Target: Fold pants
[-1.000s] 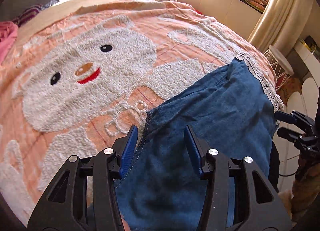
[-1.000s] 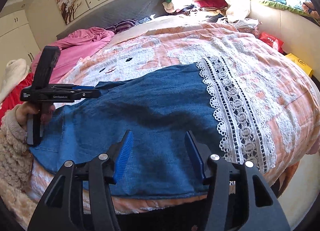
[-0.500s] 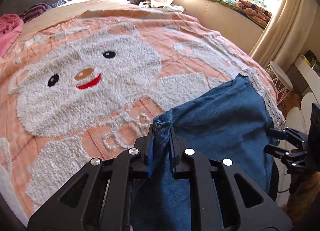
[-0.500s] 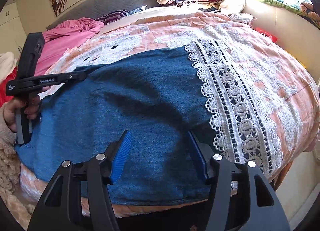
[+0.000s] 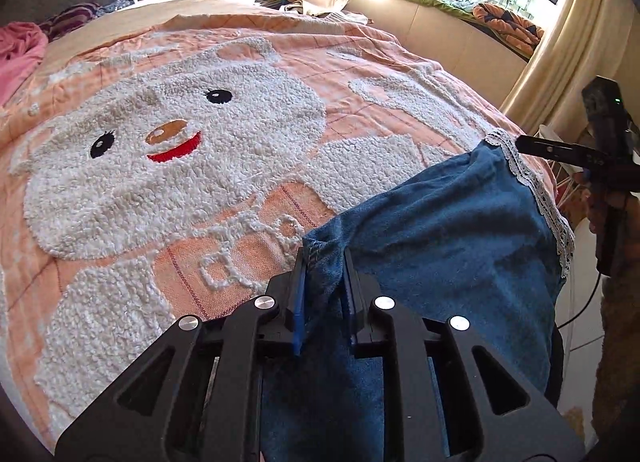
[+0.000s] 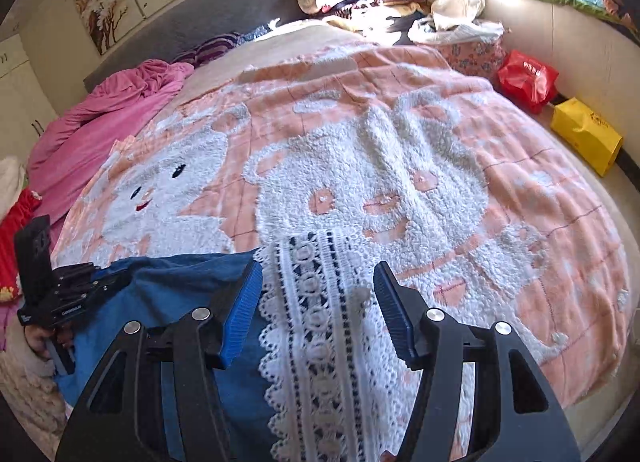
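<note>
left gripper [image 5: 323, 262] clenched on a bunched corner of the blue pants [image 5: 460, 230], jaws having just closed. right gripper [image 6: 318, 294] released, pads apart over the white lace hem [image 6: 316, 326]. pants lie on the peach bear blanket [image 5: 160, 182].

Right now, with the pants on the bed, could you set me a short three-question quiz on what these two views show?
1. True or false: the left gripper is shut on the blue pants.
2. What lies between the fingers of the right gripper? A) a pink sheet B) the white lace trim C) a yellow bag
3. Fill in: the blanket under the pants shows a white ____.

Key:
1. True. Its jaws have just been closing, and a fold of denim is pinched between them.
2. B. Its jaws stand apart over the lace trim, without pressing on it.
3. Bear.
</note>
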Available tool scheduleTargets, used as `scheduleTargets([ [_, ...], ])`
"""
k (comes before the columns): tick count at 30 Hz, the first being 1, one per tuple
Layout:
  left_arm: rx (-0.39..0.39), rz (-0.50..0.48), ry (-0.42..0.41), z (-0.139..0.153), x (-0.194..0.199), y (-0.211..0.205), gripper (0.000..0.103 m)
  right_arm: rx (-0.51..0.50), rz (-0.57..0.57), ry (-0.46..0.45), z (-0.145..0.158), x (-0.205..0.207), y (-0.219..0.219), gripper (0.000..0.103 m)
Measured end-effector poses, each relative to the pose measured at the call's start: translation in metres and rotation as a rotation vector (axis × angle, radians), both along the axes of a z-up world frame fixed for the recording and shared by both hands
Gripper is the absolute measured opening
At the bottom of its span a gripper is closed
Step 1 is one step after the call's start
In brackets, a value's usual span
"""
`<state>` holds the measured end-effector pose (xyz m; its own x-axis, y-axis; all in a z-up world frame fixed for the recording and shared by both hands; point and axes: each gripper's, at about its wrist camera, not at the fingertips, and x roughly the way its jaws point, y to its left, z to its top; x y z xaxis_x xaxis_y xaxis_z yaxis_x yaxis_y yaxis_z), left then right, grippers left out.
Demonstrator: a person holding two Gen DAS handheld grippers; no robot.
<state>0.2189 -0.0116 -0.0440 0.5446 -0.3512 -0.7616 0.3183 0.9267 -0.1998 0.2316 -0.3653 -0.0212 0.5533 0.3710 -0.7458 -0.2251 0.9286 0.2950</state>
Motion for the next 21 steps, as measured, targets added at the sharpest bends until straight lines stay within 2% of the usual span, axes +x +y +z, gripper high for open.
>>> scheduleTargets([
  [2, -0.009, 0.000, 0.002, 0.000, 0.000, 0.001, 0.011, 0.028, 0.010, 0.055, -0.017, 0.016, -0.002, 0.057],
  [4, -0.014, 0.001, 0.005, -0.001, 0.000, 0.002, 0.011, 0.071, 0.036, 0.085, -0.029, 0.025, 0.000, 0.065],
  [5, -0.015, 0.001, 0.005, -0.001, 0.000, 0.002, 0.011, 0.087, 0.042, 0.083, -0.030, 0.027, 0.002, 0.065],
  [7, -0.017, 0.000, 0.002, -0.001, 0.000, 0.002, 0.011, 0.094, 0.053, 0.070, -0.029, 0.024, 0.004, 0.053],
  [8, -0.019, 0.000, 0.000, -0.001, 0.000, 0.002, 0.011, 0.095, 0.077, 0.050, -0.025, 0.021, 0.007, 0.033],
  [9, -0.021, 0.000, -0.003, 0.000, -0.001, 0.003, 0.011, 0.100, 0.102, 0.027, -0.021, 0.015, 0.010, 0.022],
  [12, -0.034, 0.005, -0.029, 0.003, -0.005, 0.005, 0.011, 0.066, 0.108, -0.121, 0.005, -0.008, 0.017, 0.018],
  [14, -0.053, 0.005, -0.053, 0.007, -0.007, 0.006, 0.011, 0.091, 0.092, -0.225, 0.028, -0.016, 0.011, 0.018],
  [15, -0.059, 0.006, -0.066, 0.009, -0.008, 0.005, 0.011, 0.110, 0.098, -0.238, 0.035, -0.014, 0.008, 0.018],
  [16, -0.057, 0.003, -0.074, 0.011, -0.008, 0.004, 0.011, 0.062, 0.087, -0.247, 0.038, -0.008, 0.010, 0.018],
  [18, -0.023, 0.013, -0.082, 0.011, -0.007, -0.002, 0.011, -0.021, 0.101, -0.216, 0.032, 0.008, 0.018, 0.018],
  [21, -0.011, 0.030, -0.054, 0.004, -0.002, -0.002, 0.012, -0.075, 0.101, -0.096, 0.000, 0.033, 0.023, 0.021],
])
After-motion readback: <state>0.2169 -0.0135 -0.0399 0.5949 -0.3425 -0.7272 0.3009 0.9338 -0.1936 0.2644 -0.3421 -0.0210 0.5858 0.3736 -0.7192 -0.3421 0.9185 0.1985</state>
